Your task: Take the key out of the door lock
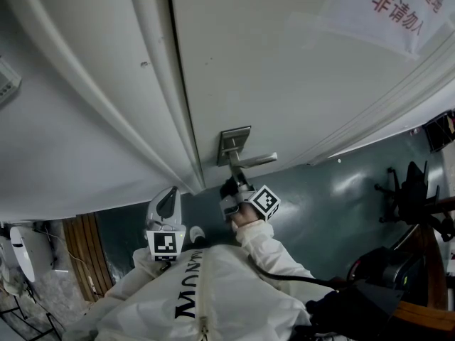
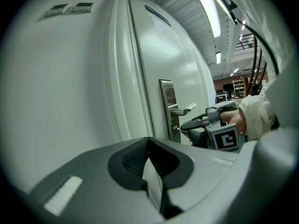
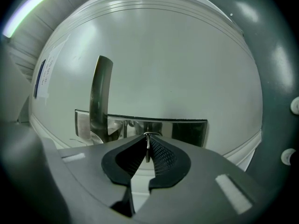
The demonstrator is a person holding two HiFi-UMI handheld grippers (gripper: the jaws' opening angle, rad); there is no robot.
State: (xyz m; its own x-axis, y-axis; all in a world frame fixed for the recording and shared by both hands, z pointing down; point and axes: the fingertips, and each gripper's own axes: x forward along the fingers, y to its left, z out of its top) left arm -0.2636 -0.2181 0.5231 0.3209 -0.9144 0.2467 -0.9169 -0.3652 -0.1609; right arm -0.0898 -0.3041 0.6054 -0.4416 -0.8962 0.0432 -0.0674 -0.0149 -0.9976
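Right gripper view: your right gripper (image 3: 147,138) has its jaws clamped on the thin silver metal key (image 3: 147,149) at the white door (image 3: 163,69). Your left gripper (image 2: 149,142) holds its jaws together.

A paper notice (image 1: 387,9) with red print hangs up at my right. Below me the dark green floor (image 1: 334,197) shines, and on it, off to my right, stands what looks like a black swivel chair (image 1: 409,190). Brown wooden boards (image 1: 85,258) stand at my lower left. A long ceiling lamp (image 2: 210,13) glows overhead, and two small wall plates (image 2: 67,9) sit high on the white wall (image 2: 56,78).
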